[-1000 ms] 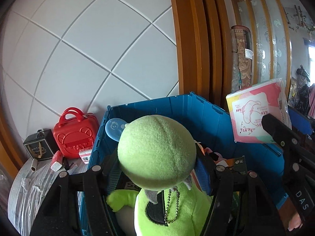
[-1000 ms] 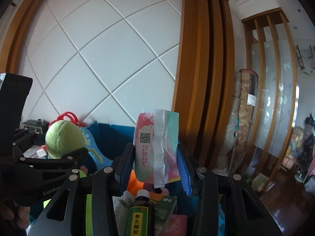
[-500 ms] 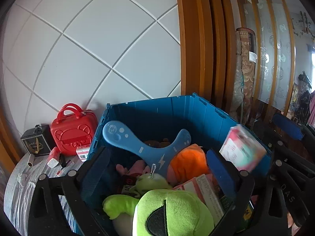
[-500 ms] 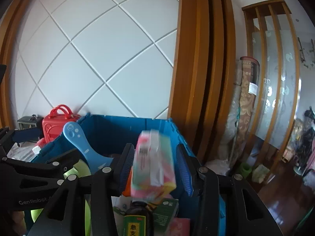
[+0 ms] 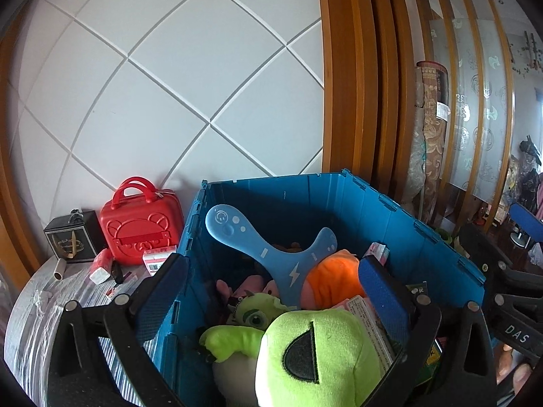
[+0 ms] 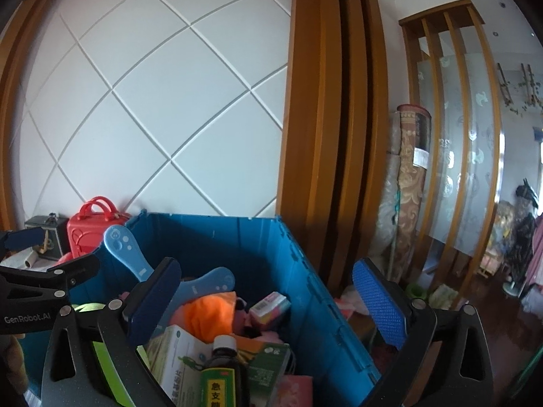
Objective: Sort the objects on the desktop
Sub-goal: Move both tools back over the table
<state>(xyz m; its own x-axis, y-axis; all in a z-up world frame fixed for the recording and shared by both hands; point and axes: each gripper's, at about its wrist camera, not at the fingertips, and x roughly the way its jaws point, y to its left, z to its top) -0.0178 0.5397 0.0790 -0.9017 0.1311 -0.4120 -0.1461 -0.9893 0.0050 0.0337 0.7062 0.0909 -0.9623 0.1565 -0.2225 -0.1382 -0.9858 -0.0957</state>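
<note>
both tools' jaws are opening, nothing between them. below the left tool (image 5: 271, 291) lies a green plush toy (image 5: 315, 356) in the blue plastic crate (image 5: 390, 217). ahead of the right tool (image 6: 268, 298) lies a pastel tissue pack (image 6: 269, 308).

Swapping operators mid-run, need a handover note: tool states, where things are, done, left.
Left tool: jaws opening, pads clear of the green plush, which lies in the blue crate beneath them.
Right tool: jaws opening, nothing between them; pink tissue pack lies in the crate.
Done: plush, tissue pack, blue boomerang and medicine bottle are in the crate.
Left: red case, black box and small packs are on the table beside the crate, probably next.
</note>
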